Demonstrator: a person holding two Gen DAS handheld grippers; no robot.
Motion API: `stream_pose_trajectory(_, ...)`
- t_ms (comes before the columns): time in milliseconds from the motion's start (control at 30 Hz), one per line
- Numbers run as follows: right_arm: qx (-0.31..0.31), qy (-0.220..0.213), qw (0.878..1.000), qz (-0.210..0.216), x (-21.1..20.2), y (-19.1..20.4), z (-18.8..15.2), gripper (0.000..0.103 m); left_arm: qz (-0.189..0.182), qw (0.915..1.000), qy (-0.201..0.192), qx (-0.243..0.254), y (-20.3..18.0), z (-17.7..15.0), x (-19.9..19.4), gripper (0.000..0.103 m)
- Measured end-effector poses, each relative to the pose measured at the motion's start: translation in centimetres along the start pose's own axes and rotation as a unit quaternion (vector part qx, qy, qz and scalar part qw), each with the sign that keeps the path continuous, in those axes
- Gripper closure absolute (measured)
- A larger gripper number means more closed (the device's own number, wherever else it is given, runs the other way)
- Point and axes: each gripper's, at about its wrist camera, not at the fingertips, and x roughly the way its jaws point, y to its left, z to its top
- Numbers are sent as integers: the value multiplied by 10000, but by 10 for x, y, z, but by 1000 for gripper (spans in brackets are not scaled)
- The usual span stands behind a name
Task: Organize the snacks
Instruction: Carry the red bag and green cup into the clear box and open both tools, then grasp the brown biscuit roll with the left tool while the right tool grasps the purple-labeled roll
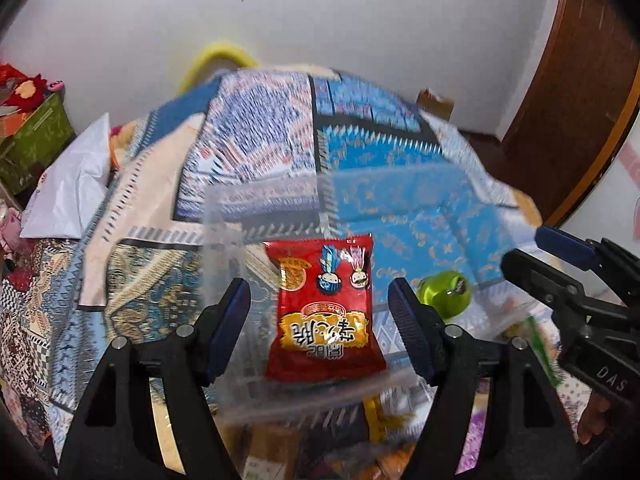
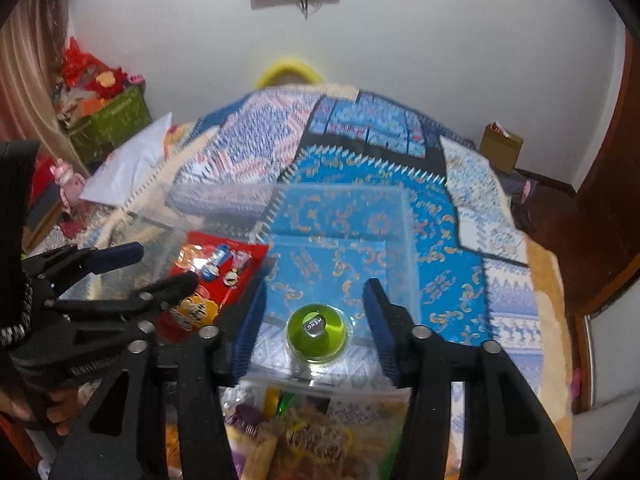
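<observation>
A red snack packet (image 1: 326, 312) lies in a clear plastic bin (image 1: 224, 216) on the patterned bedspread. My left gripper (image 1: 320, 328) is open, its blue pads either side of the packet, above it and not touching. A round green jelly cup (image 2: 317, 332) lies in a second clear bin (image 2: 404, 216) to the right. My right gripper (image 2: 314, 328) is open over the cup, empty. The red packet (image 2: 216, 276) and the left gripper (image 2: 168, 268) show at the left of the right wrist view. The green cup (image 1: 444, 292) and right gripper (image 1: 544, 252) show at the right of the left wrist view.
A pile of mixed snack packets (image 2: 304, 440) lies just below the bins, near me. A white pillow (image 2: 128, 164) and green storage box (image 2: 108, 124) sit at the left. A cardboard box (image 2: 500, 144) stands by the wall, a wooden door (image 1: 580, 80) at the right.
</observation>
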Motion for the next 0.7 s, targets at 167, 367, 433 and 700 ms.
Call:
stream_pose_trajectory(167,41,-282,9996,-43,-33,-2,-4,47,0,9995,-300,6,9,-6,-44,32)
stream_pose_trajectory(367,66,-411,9991,27,-57,4,-20,47,46,9990,-443,72,22,-29,-79,32)
stream_pose_trajectory(433,42,-380,9993,62,-60,8,-29,47,10,9991,-431,60,28,-41,-86,32)
stream_pose_trajectory(700,34,-117,9998,135,-52,19,-63,47,9,9999,-89,-101,50,-90,-83,32)
